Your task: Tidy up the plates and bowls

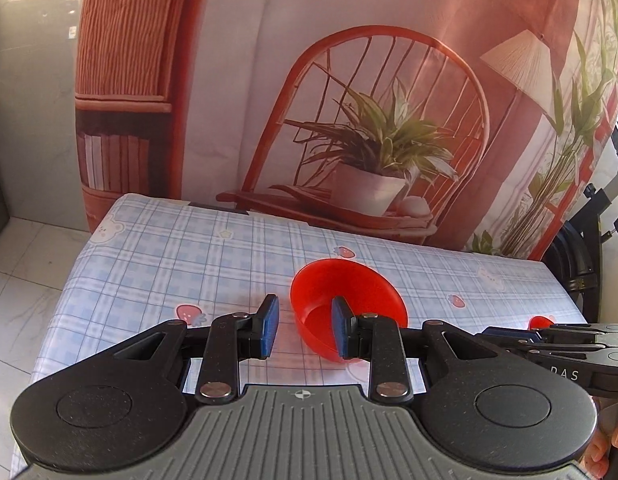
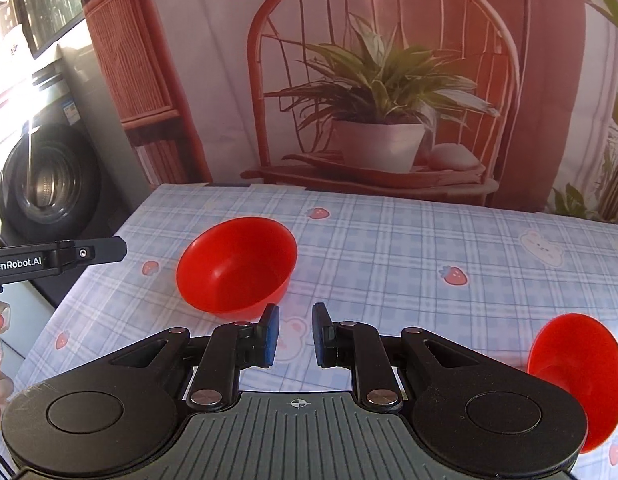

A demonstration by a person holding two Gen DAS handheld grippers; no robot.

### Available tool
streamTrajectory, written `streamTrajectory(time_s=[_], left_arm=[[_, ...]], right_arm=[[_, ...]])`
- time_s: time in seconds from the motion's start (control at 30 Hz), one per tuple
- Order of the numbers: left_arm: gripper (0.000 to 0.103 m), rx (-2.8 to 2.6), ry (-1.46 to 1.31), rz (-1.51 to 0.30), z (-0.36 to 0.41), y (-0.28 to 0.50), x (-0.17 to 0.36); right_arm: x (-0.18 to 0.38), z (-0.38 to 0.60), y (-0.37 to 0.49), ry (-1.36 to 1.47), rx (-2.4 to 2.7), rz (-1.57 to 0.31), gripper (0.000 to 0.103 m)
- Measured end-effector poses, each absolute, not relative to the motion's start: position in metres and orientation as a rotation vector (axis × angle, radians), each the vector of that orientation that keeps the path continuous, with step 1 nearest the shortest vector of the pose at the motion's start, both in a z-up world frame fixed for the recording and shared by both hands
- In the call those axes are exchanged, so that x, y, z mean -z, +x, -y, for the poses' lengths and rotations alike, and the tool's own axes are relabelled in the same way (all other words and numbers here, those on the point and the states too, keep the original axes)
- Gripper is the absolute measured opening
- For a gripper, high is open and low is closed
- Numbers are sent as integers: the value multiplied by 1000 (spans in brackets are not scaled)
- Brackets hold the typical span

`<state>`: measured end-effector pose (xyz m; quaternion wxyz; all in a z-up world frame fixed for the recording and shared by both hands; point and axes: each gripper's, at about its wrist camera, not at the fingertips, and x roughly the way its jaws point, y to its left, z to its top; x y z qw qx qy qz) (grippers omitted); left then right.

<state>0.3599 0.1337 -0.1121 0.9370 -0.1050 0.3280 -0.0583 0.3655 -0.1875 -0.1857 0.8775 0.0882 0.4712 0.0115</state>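
A red bowl (image 1: pixel 347 304) is sitting mid-desk (image 1: pixel 189 248), the left gripper (image 1: pixel 305 326) spread around its near rim. The right gripper (image 2: pixel 295 334) is hovering, jaws apart — a second red dish (image 2: pixel 577 376) beside it. Closing squarely on the rim should avoid tipping.

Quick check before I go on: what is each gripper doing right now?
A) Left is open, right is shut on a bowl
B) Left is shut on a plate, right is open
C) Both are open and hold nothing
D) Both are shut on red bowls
C: the left gripper and the right gripper both show a gap between their blue pads, with the red bowl resting free on the tablecloth.
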Motion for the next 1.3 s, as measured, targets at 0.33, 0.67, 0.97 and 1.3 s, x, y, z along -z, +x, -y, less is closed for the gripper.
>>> streamTrajectory(time_s=[0.33,0.67,0.97,1.3], left_arm=[[30,136,-256,-753,-141,411,159],[28,159,-295,-779,-138,428,176],[19,122,-298,-758,-130,402,162],[19,114,-310,-705,-109,345,132]], right_arm=[[234,169,416,215,-10,-1057,18],[253,163,428,226,22,-1067,14],[230,163,412,289,29,-1023,11],[188,164,355,313,29,-885,11]])
